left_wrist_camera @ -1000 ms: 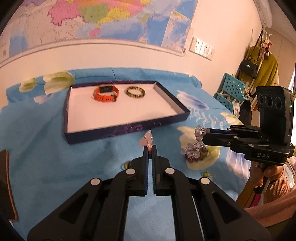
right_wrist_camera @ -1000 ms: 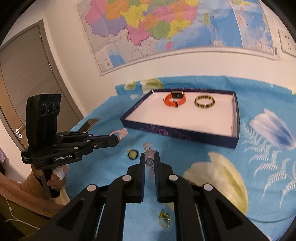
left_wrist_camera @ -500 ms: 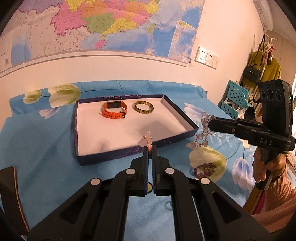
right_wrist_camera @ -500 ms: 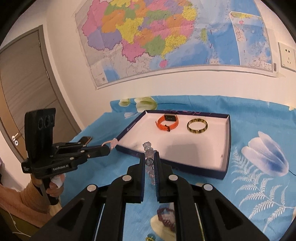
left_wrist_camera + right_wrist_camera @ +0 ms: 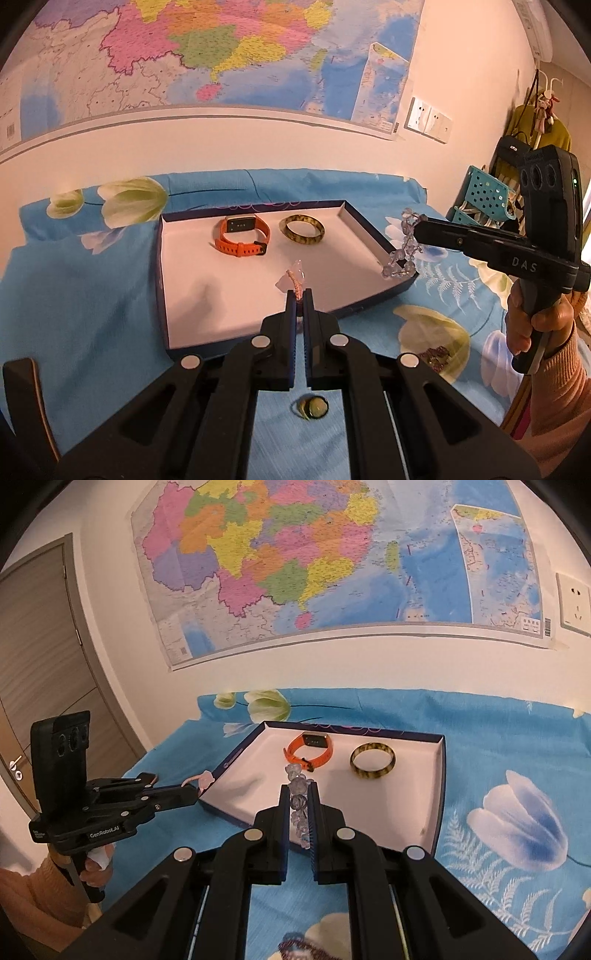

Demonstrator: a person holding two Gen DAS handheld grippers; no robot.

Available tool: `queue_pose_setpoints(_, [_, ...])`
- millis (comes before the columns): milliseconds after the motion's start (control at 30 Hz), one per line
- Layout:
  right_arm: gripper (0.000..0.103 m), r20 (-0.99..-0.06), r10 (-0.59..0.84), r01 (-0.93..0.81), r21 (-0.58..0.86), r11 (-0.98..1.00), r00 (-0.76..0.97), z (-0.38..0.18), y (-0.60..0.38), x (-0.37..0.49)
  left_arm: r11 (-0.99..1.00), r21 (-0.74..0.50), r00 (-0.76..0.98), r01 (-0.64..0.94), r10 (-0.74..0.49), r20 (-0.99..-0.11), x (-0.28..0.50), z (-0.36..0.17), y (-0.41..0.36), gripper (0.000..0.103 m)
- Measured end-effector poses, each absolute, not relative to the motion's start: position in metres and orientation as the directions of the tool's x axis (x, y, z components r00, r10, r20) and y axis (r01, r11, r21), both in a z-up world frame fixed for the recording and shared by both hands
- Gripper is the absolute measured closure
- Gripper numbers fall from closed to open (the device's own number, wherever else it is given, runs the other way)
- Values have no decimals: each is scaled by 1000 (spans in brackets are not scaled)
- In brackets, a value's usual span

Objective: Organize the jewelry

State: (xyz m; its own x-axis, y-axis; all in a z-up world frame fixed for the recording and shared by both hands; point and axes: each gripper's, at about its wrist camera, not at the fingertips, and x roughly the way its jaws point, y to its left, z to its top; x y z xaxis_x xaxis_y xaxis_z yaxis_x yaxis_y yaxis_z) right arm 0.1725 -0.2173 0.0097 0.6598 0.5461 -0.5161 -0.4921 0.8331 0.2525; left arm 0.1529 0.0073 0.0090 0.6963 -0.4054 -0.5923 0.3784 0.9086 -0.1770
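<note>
Left gripper (image 5: 300, 295) at lower centre, jaws closed, angled downward; right gripper (image 5: 298, 790) likewise, jaws nearly closed; each handle gripped by a hand (image 5: 532, 325) in an orange-pink sleeve (image 5: 554, 398).

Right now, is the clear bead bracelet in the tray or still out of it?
Out. The clear bead bracelet hangs clamped in the shut right gripper, above the tray's near rim, not resting on its floor.
</note>
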Motion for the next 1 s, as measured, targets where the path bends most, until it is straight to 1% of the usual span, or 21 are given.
queue_pose_setpoints(433, [95, -536, 524, -467, 252, 847, 662, 6, -214, 215, 917, -174, 684, 360, -386, -618, 190, 1, 5, 99])
queue_pose_setpoints(1000, [95, -569, 494, -435, 249, 865, 657, -10, -206, 250, 927, -168, 664, 335, -358, -657, 229, -14, 3, 99])
